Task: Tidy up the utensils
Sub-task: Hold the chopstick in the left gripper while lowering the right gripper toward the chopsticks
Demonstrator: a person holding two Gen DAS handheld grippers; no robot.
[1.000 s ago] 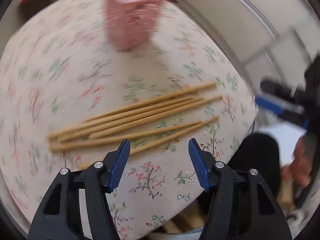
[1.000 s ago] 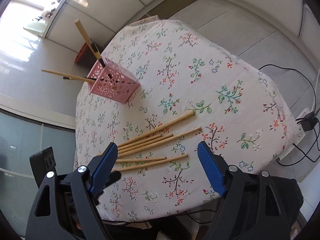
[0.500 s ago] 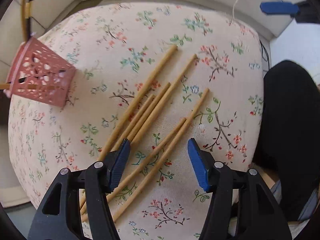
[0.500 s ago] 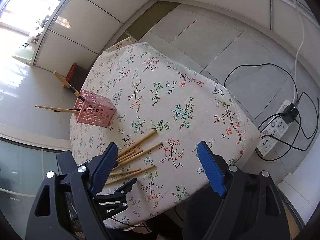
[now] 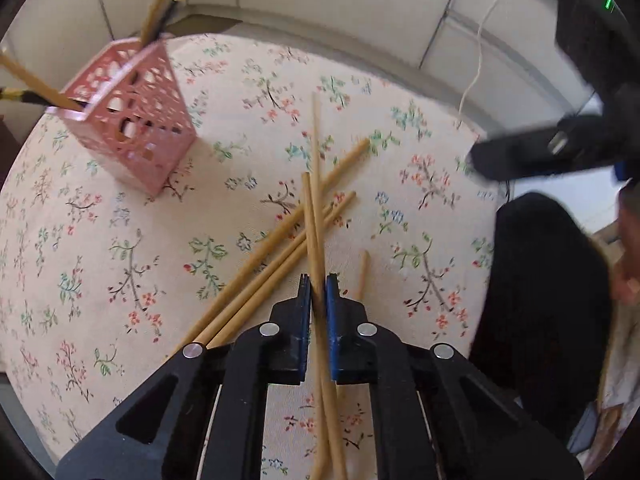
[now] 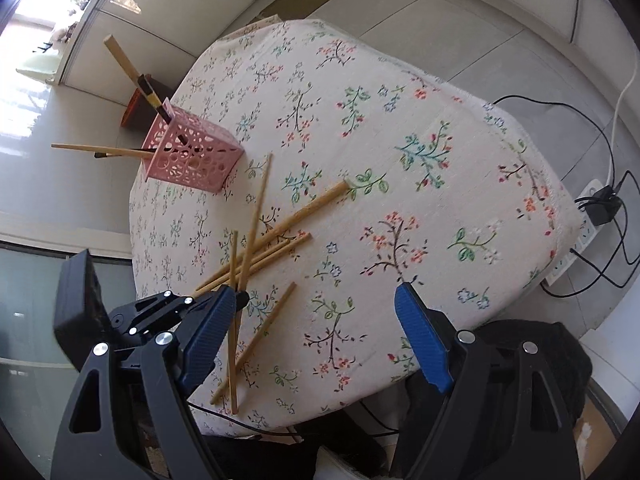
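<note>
- The left gripper (image 5: 318,290) is closing, its blue pads pinching a pair of chopsticks (image 5: 314,216) between them.
- In the left wrist view that pair runs with its long axis from 6 o'clock up toward 12 o'clock; one stick reaches far up the cloth, the other stops shorter.
- The pair crosses over three loose chopsticks (image 5: 280,248) lying on the floral tablecloth (image 5: 120,260), whose long axes run from about 7 o'clock to 1 o'clock.
- One more short-looking stick (image 5: 363,274) lies just right of the left gripper's tips, pointing near 12 o'clock.
- At 10 o'clock in this view stands a pink lattice utensil holder (image 5: 132,120), tilted by the lens, with chopsticks and dark-handled pieces sticking out of its top.
- The right gripper (image 6: 316,334) hangs over the near table edge with its jaws spread wide and nothing between them.
- The right wrist view alone shows the whole table, the rear ends of the pinched pair (image 6: 232,360) trailing toward 6 o'clock behind the left gripper (image 6: 236,296), a power strip (image 6: 580,232) with black cables on the tiled floor at 3 o'clock, and the holder (image 6: 192,156) at 10 o'clock.
- Only the left wrist view shows the pads pressing the pair, and the blurred right gripper (image 5: 540,156) at 2 o'clock.
</note>
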